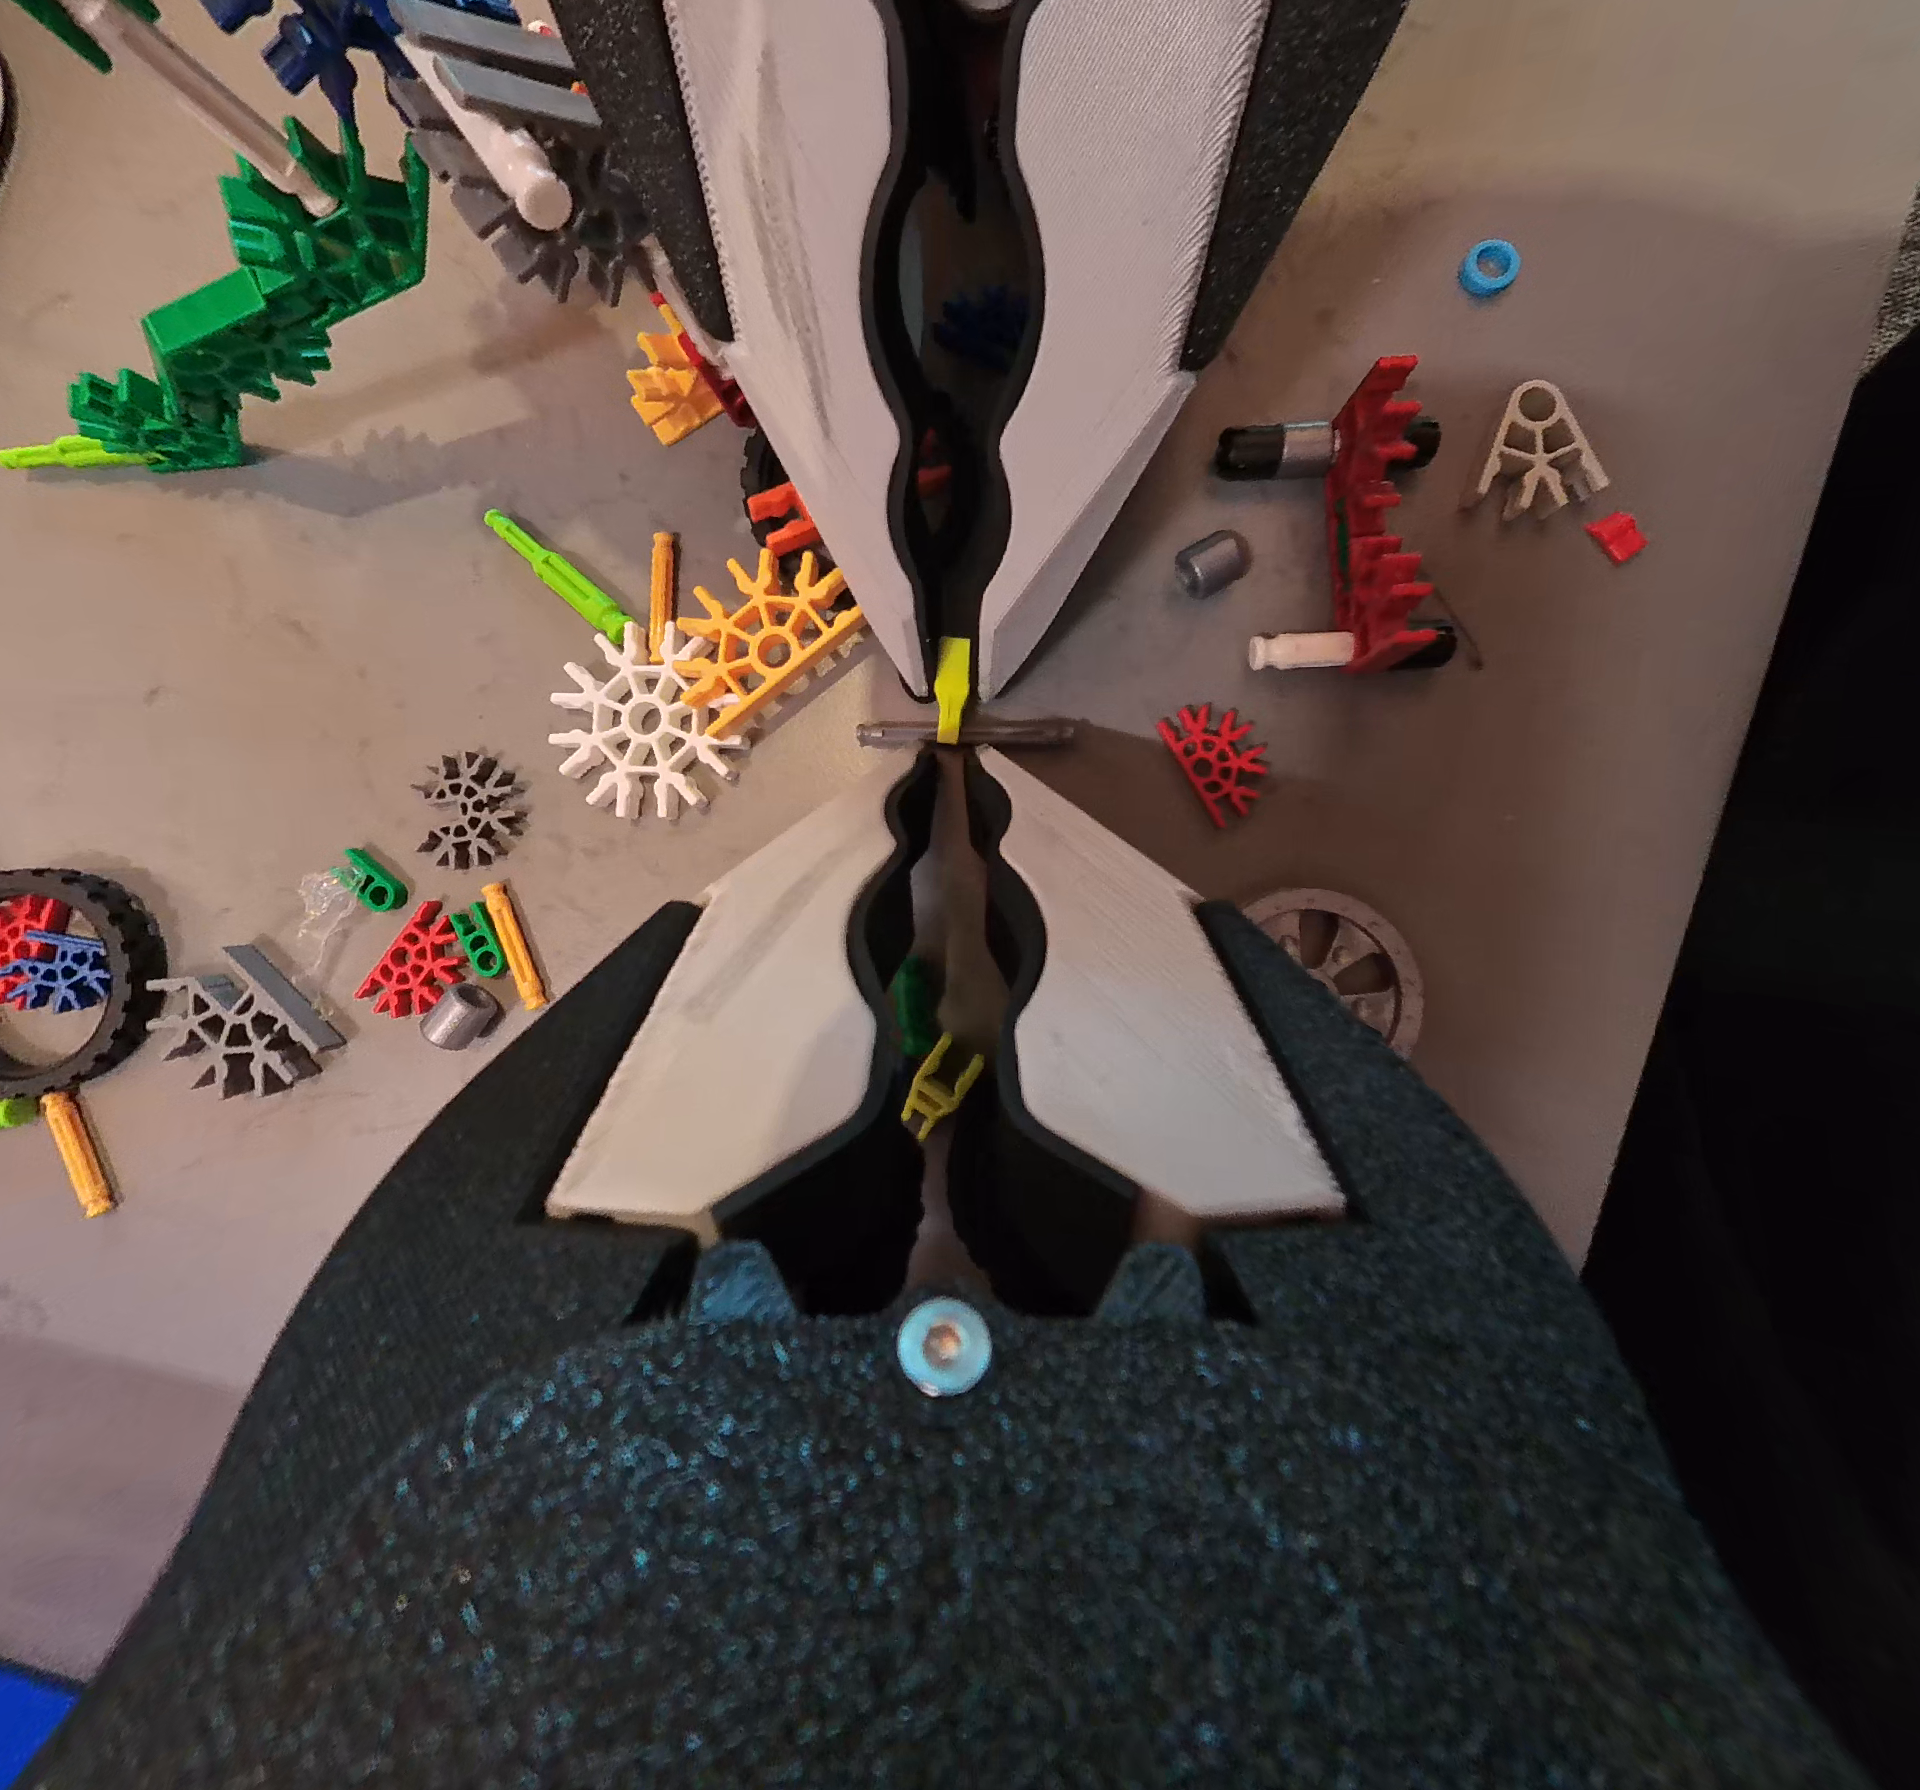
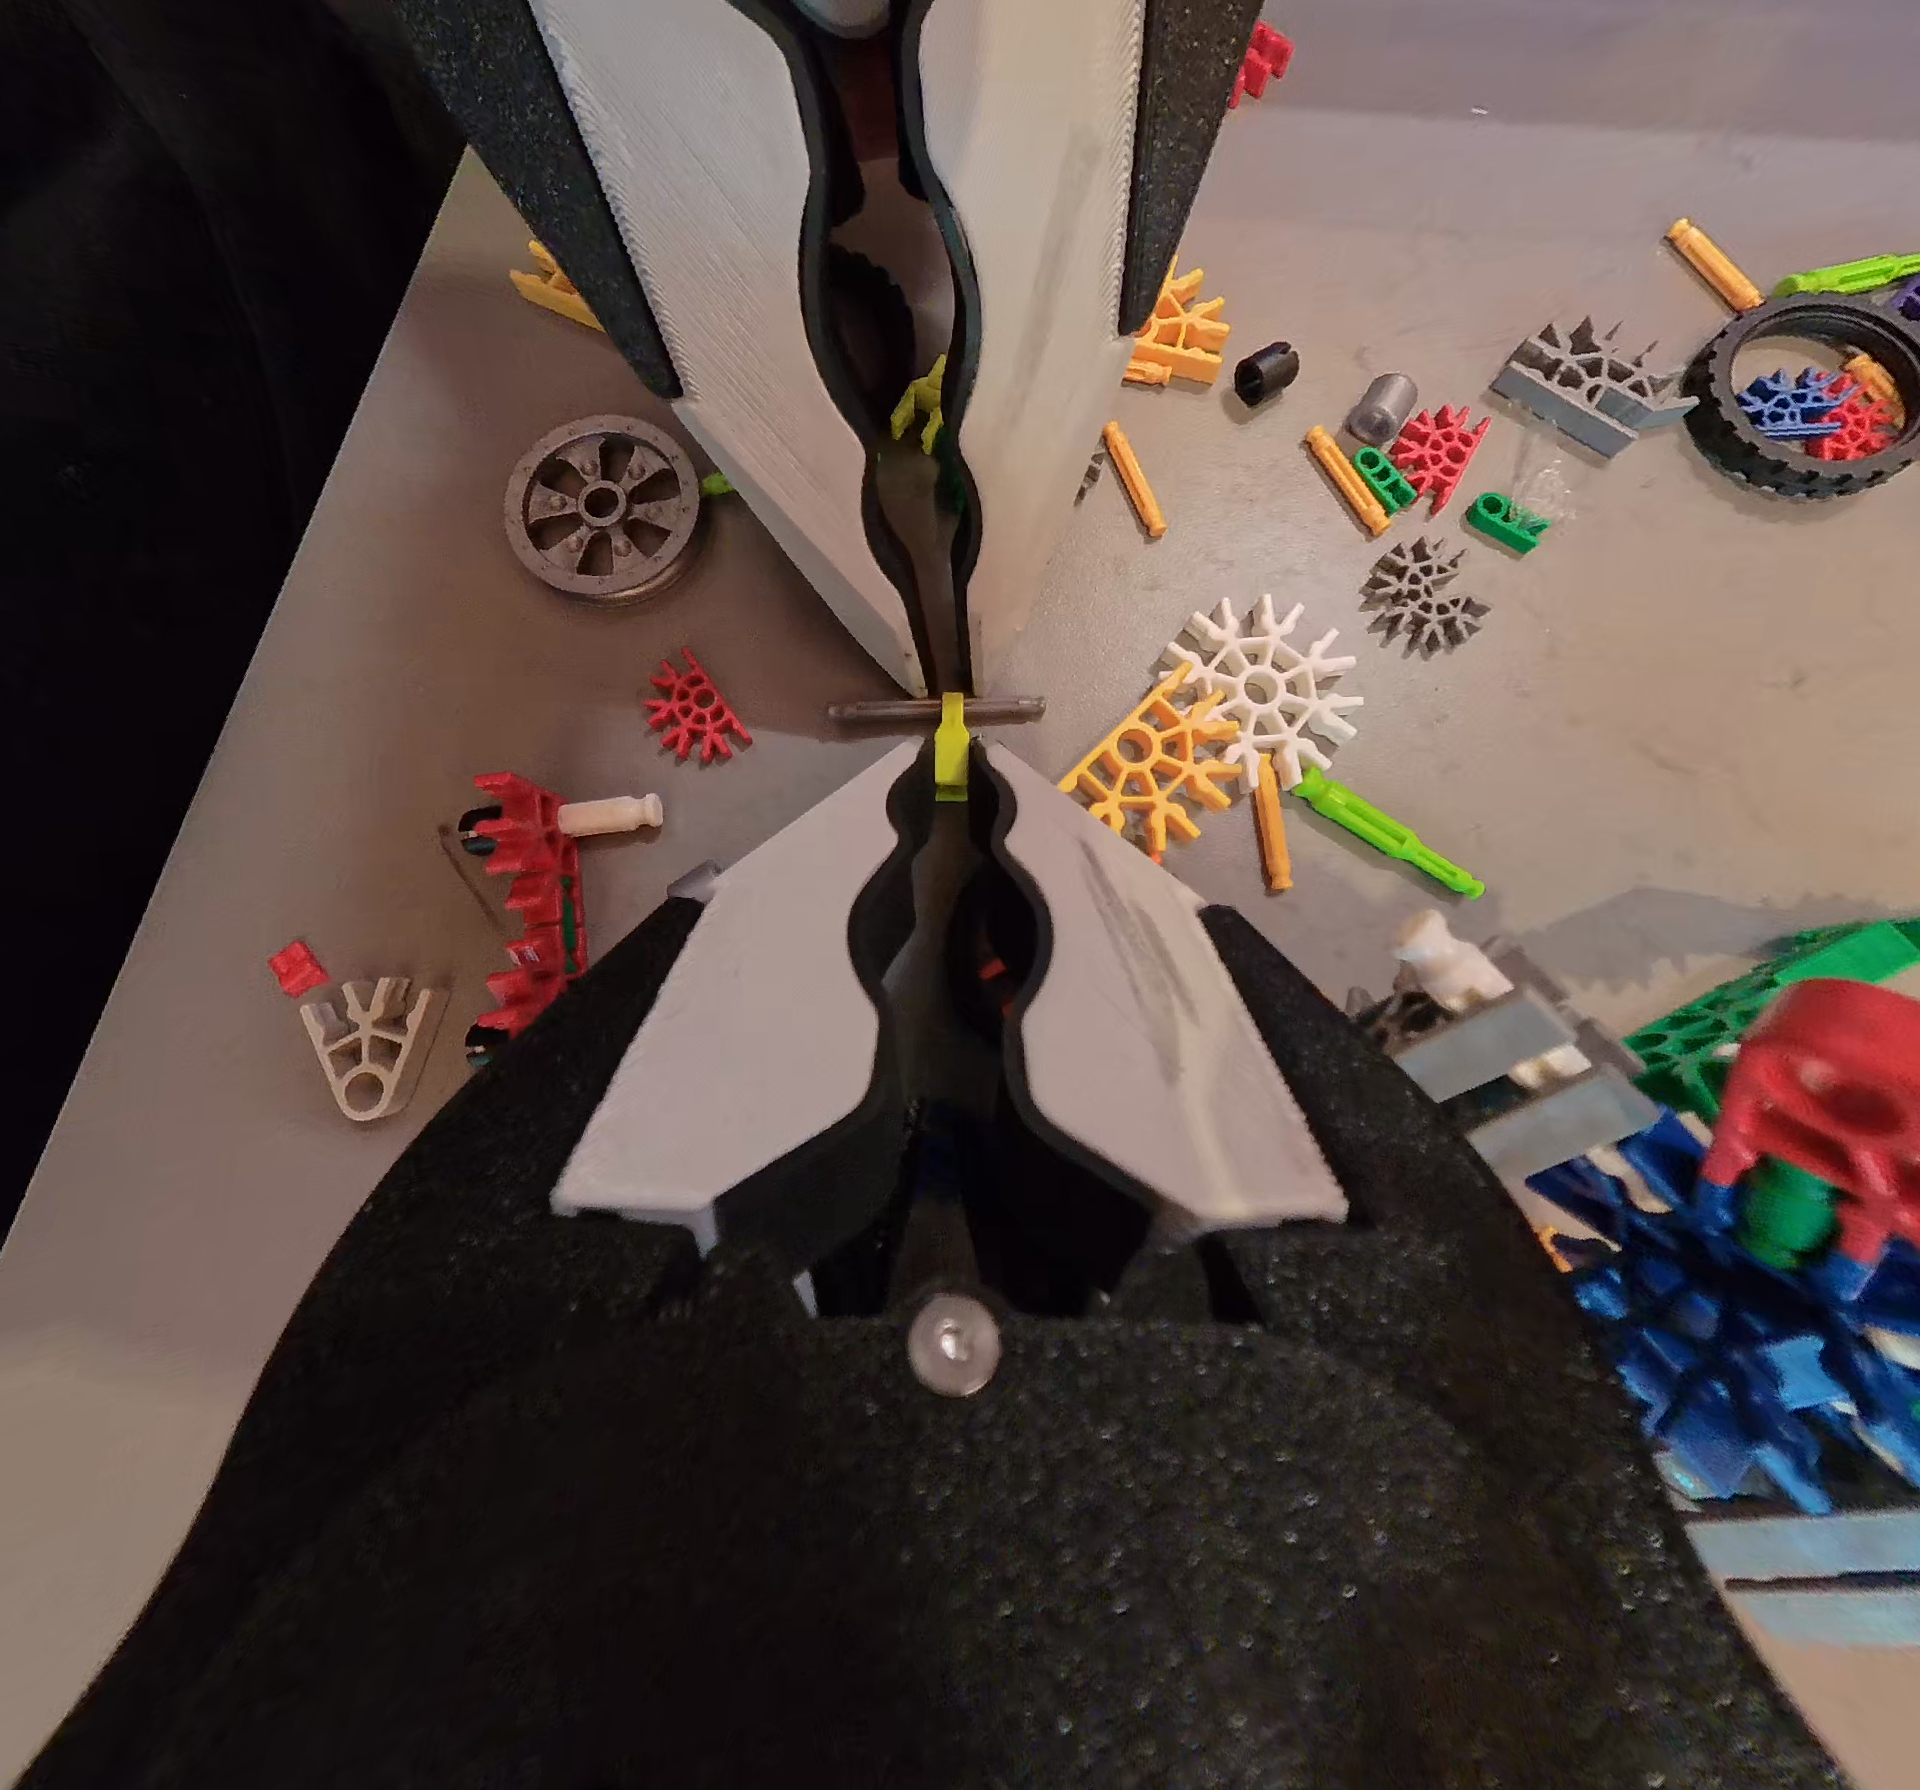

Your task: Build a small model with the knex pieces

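Observation:
My two grippers meet tip to tip above a grey table. My left gripper is shut, and its tips pinch the middle of a thin grey rod that lies crosswise. My right gripper comes from the opposite side, shut on a small yellow-green clip connector. The clip's end sits on the rod's middle. In the right wrist view my right gripper holds the clip against the rod, with the left gripper beyond it.
Loose construction pieces lie around: a white snowflake connector, a yellow connector, a red connector, a grey wheel hub, a black tyre. A green and blue built model stands far left. The table edge runs at right. My two grippers' fingertips are within a few centimetres of each other. The grey wheel hub is about equally far from each gripper, around 8 cm. It is also in sight in the right wrist view.

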Available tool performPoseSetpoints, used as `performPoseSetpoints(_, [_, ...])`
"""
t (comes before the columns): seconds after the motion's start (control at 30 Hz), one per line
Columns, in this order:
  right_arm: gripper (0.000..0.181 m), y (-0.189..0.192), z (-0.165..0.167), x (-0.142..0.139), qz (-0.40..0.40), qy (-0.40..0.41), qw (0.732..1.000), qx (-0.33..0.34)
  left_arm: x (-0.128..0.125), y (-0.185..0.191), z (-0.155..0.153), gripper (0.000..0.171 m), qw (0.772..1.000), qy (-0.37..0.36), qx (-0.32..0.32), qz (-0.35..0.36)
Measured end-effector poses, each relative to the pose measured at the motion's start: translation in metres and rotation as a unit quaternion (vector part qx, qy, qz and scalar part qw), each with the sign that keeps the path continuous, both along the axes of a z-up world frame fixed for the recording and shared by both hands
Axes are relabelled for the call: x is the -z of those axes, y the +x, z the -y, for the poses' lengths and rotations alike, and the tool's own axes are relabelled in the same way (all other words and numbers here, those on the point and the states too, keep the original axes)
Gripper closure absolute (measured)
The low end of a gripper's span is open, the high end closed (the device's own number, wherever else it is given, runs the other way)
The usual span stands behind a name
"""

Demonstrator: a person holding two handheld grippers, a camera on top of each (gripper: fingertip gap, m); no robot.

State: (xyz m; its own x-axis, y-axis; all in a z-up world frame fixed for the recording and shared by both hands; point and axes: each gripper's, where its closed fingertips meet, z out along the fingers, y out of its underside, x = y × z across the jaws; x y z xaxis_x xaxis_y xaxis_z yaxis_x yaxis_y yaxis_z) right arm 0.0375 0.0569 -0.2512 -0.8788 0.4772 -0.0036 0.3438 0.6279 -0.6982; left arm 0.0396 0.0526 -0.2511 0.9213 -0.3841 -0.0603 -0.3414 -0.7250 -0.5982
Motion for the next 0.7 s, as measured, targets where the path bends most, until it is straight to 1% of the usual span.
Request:
performPoseSetpoints(0.37, [0.178, 0.0004, 0.0001, 0.0000, 0.003, -0.006, 1.000, -0.002, -0.0002, 0.0003, -0.0049, 0.171, 1.000, 0.006, 0.004, -0.004])
performPoseSetpoints(0.7, [0.178, 0.0000, 0.0001, 0.0000, 0.004, -0.008, 1.000, 0.000, -0.0002, 0.0006, -0.0053, 0.171, 1.000, 0.014, -0.011, -0.001])
